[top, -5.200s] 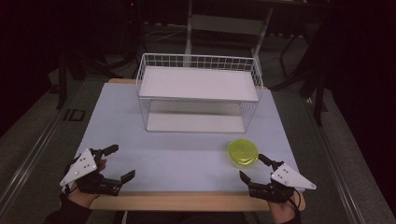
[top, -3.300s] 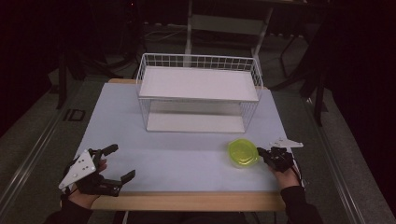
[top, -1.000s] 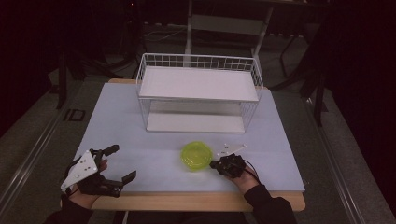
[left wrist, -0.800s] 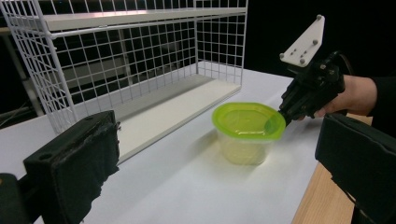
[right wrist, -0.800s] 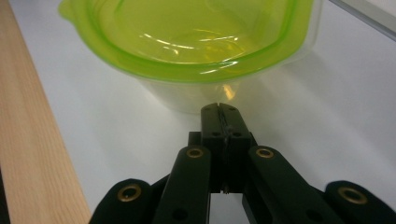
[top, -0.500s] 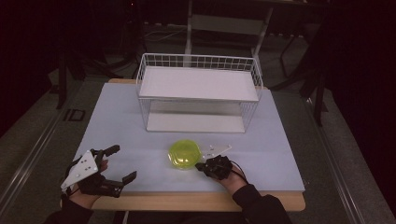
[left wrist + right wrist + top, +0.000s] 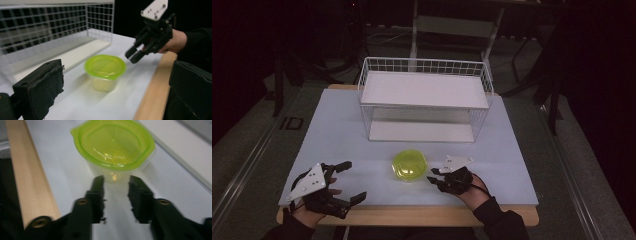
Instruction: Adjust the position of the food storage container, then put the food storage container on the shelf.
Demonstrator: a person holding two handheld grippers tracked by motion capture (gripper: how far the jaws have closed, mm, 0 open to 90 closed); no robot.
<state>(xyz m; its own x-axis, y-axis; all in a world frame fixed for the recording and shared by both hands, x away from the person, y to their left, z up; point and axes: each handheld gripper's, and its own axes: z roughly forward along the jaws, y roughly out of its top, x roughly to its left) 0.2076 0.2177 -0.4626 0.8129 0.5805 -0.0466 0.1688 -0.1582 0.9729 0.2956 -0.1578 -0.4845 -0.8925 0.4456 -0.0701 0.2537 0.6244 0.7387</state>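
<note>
— Now that the tub (image 7: 410,165) sits on the mat (image 7: 337,130), mid-table and just in front of the rack (image 7: 424,90), lid on and upright, which step would you call this?

— The letting go, I'd say. The right gripper (image 7: 435,175) is just beside the tub, on its right. Its jaws have just been opening; they stand partly apart with only bare mat between them, and the tips are clear of the tub wall (image 7: 117,173).

— And the other one?

— The left gripper (image 7: 350,181) rests near the front edge, well apart from the tub, jaws wide and holding nothing.

— So what next?

— My guess is the tub goes into the rack. That would call for the right jaws to spread wider than the tub, close on its wall below the lid rim, and lift it level. Or the left takes over, since the tub now lies between the two.
</note>
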